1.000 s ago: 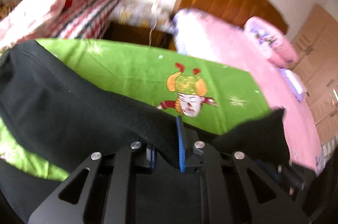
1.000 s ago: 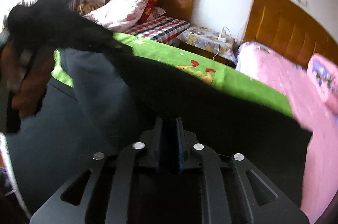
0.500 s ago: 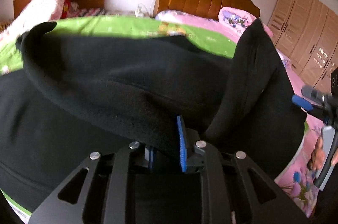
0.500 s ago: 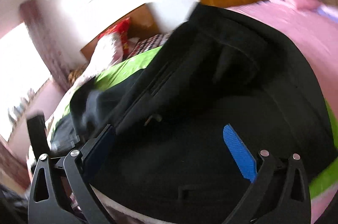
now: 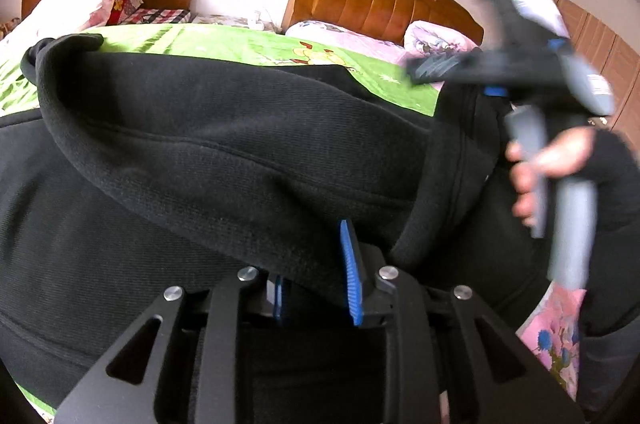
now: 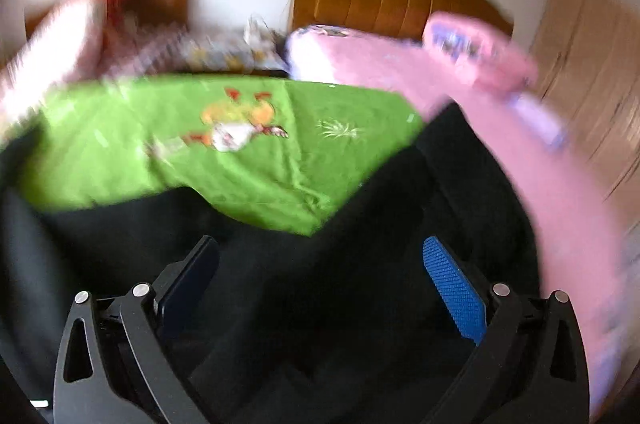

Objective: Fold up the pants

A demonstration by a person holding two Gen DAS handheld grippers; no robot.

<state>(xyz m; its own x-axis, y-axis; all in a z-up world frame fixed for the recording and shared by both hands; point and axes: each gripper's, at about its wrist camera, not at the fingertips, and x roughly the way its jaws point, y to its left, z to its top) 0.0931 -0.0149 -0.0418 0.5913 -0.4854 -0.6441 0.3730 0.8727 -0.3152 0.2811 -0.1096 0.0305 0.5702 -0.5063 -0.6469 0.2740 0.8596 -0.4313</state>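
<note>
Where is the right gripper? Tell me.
In the left wrist view, the right gripper hangs at upper right, above the black pants near the pink bed.

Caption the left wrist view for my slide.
Left gripper pinches black pants over a green sheet.

- The right gripper (image 6: 320,300) has let go of the black pants (image 5: 224,152), jaws now wide apart.
- The left gripper (image 5: 316,280) jaws have just been opening, fabric between them.
- The pants now lie folded over on the green sheet (image 6: 224,160).
</note>
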